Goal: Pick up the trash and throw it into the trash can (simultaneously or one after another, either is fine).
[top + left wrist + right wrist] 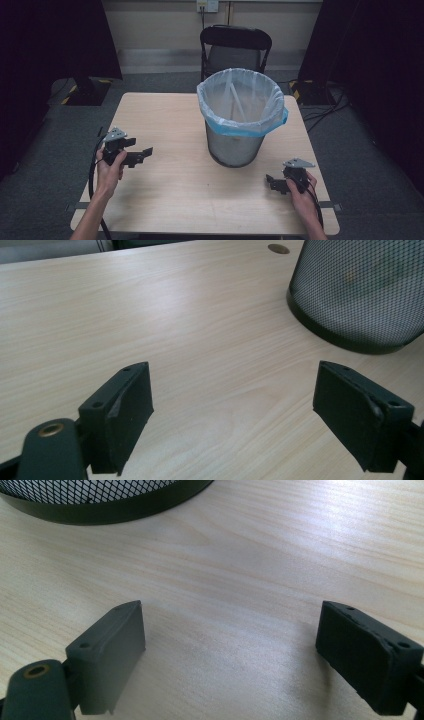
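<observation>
From my station I see a dim room with grey carpet [45, 150], a pale wall [160, 30] at the back with a socket plate [207, 5] and a cable dropping from it, and dark curtains [380, 60] on both sides. A black folding chair [235, 47] stands behind the table [165, 120], a light wood-grain top with rounded corners. On it, right of centre, stands the black mesh bin [235, 145], upright, lined with a clear bag [240, 95] whose blue-edged rim is folded over the top; I think there is something pale inside, but the film is too cloudy to be sure. In the left gripper view a small round fitting [278, 248] sits in the tabletop beyond the bin's base.

My left gripper [137, 156] is held over the table's left part, well apart from the bin, jaws spread wide with bare wood between them. My right gripper [274, 182] sits near the front right, close to the bin's foot, jaws likewise wide apart and holding nothing. Each hand [110, 167] wraps its handle.
</observation>
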{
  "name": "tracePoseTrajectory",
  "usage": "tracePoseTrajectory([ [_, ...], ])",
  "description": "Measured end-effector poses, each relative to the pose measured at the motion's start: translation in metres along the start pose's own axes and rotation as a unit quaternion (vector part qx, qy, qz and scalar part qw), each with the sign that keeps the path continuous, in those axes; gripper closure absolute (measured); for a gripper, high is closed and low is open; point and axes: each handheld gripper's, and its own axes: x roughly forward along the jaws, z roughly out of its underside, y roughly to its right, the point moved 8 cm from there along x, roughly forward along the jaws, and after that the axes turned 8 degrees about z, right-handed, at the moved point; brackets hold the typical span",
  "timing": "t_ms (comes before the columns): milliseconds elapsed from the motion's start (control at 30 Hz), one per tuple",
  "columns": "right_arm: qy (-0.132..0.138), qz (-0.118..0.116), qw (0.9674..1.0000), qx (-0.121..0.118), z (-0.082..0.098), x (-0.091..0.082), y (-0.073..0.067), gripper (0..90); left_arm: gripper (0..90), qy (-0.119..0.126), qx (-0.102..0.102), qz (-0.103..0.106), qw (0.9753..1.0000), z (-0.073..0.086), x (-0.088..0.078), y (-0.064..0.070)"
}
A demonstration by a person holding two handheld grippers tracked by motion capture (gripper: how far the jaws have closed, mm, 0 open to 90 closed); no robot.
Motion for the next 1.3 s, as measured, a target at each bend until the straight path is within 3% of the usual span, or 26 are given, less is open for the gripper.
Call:
tracePoseTrajectory([
  [133,0.000,0.000,1.0000,0.000,0.000,0.000,0.000,11.5,16.2,-0.007,0.001,-0.004,1.0000,0.007,0.001,0.000],
  [200,0.000,0.000,1.0000,0.000,0.000,0.000,0.000,11.5,16.0,-0.023,0.001,0.001,0.9997,0.017,0.003,0.001],
  [533,0.000,0.000,1.0000,0.000,0.000,0.000,0.000,11.5,16.8,-0.054,-0.009,-0.017,0.9983,0.047,0.005,-0.008],
  [933,0.000,0.000,1.0000,-0.001,0.000,0.000,0.000,11.5,17.0,-0.107,-0.008,-0.026,0.9939,0.081,0.018,-0.007],
  [967,0.000,0.000,1.0000,-0.001,0.000,0.000,0.000,11.6,16.9,-0.121,0.002,-0.036,0.9919,0.087,0.020,-0.007],
  [1100,0.000,0.000,1.0000,-0.001,0.000,0.000,0.000,11.5,16.1,-0.112,0.003,-0.043,0.9927,0.088,0.022,-0.008],
  [1167,0.000,0.000,1.0000,-0.001,0.000,0.000,0.000,11.5,14.4,-0.099,0.015,-0.058,0.9933,0.089,0.025,-0.008],
  [1300,0.000,0.000,1.0000,-0.001,0.000,0.000,0.000,11.5,13.1,-0.095,0.017,-0.058,0.9936,0.090,0.025,-0.008],
])
